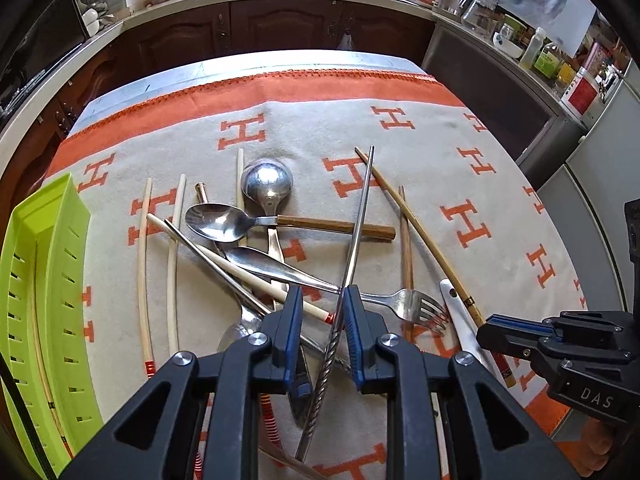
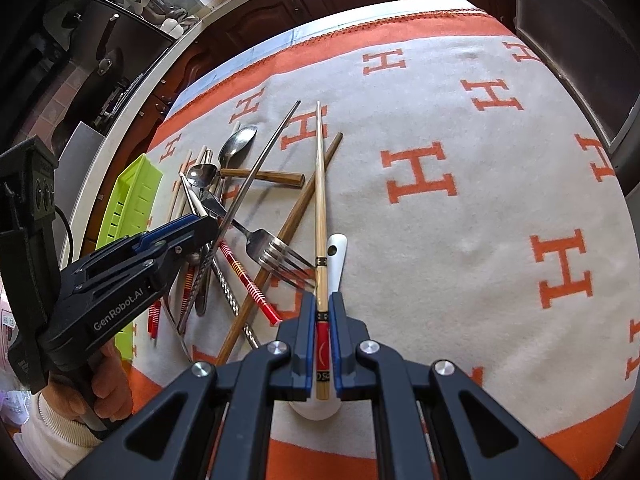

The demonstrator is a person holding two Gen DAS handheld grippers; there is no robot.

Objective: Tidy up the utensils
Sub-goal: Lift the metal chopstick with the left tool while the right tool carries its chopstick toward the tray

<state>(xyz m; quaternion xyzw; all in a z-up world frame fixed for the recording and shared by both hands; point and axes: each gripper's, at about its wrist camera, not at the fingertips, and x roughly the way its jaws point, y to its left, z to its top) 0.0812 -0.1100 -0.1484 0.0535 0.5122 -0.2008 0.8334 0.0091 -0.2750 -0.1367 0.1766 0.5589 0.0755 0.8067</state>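
Note:
A heap of utensils lies on the H-patterned cloth (image 1: pixel 400 140): spoons (image 1: pixel 220 222), a fork (image 1: pixel 416 304), pale chopsticks (image 1: pixel 144 272) and a white ceramic spoon (image 2: pixel 336 256). My left gripper (image 1: pixel 322 294) stands over the heap, slightly open. A metal chopstick with a twisted handle (image 1: pixel 360 216) runs between its jaws, close to the right pad with a gap on the left. My right gripper (image 2: pixel 322 300) is shut on a bamboo chopstick (image 2: pixel 319 184) near its red end, the tip pointing away over the cloth. A green slotted tray (image 1: pixel 44 280) at the left holds one chopstick.
The cloth-covered table ends at its far edge (image 1: pixel 300 60), with dark kitchen cabinets (image 1: pixel 280 24) behind it. A cluttered counter (image 1: pixel 540 52) runs along the right. A hand (image 2: pixel 108 376) holds the left gripper (image 2: pixel 204 224) beside the green tray (image 2: pixel 136 192).

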